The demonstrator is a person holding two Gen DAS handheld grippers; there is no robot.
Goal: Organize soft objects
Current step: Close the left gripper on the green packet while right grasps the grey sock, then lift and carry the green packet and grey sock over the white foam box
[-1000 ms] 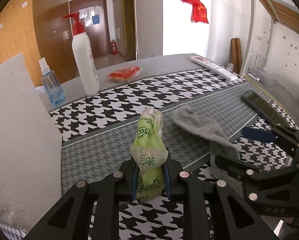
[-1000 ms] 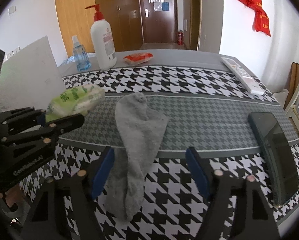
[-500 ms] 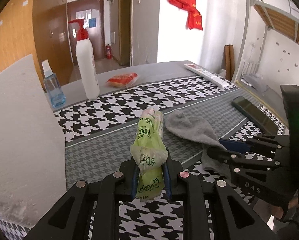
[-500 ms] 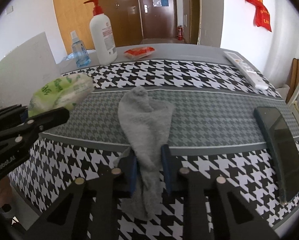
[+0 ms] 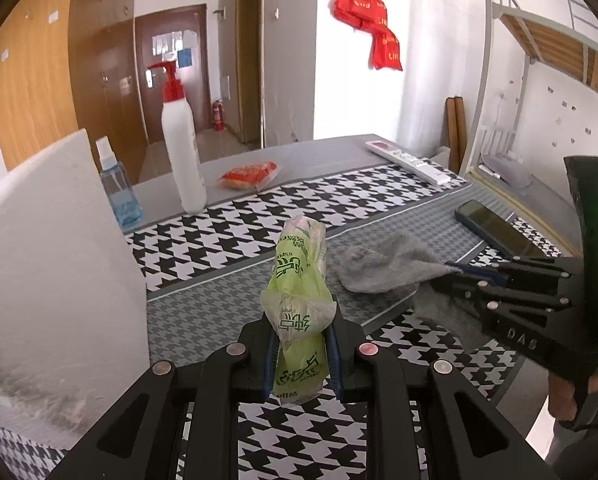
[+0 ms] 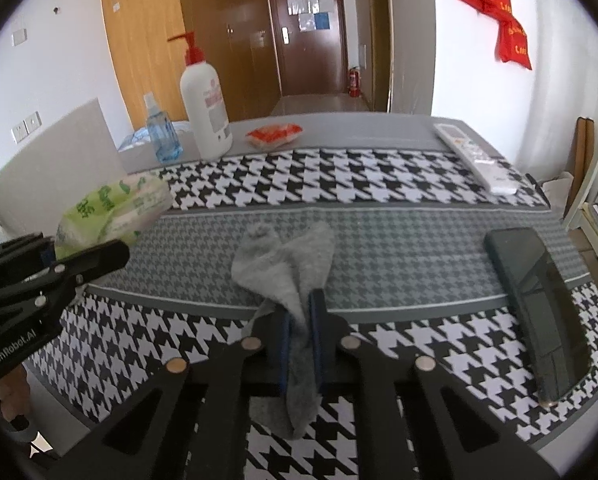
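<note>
Right wrist view shows my right gripper (image 6: 299, 320) with its fingers just closed tight on the grey sock (image 6: 287, 256), pinching it near its middle; the toe end drapes forward onto the surface (image 6: 399, 240) and the cuff end hangs below the fingers. Taking the sock as landmark: the dark phone (image 6: 535, 304) lies well to its right, the pump bottle (image 6: 205, 108) and blue spray bottle (image 6: 161, 132) stand far behind it to the left, the red packet (image 6: 275, 136) behind it, and the remote (image 6: 475, 160) behind to the right. My left gripper (image 5: 301, 344) is left of the sock, fingers clamped nearly together on the green tissue pack (image 5: 299, 280), which it holds clear of the surface. I judge both pickups made, so the step in hand is carrying. Next I must lift the sock free without dragging it, then bring both to one spot, possibly beside the white board (image 5: 51, 260), though no destination is clearly visible.
</note>
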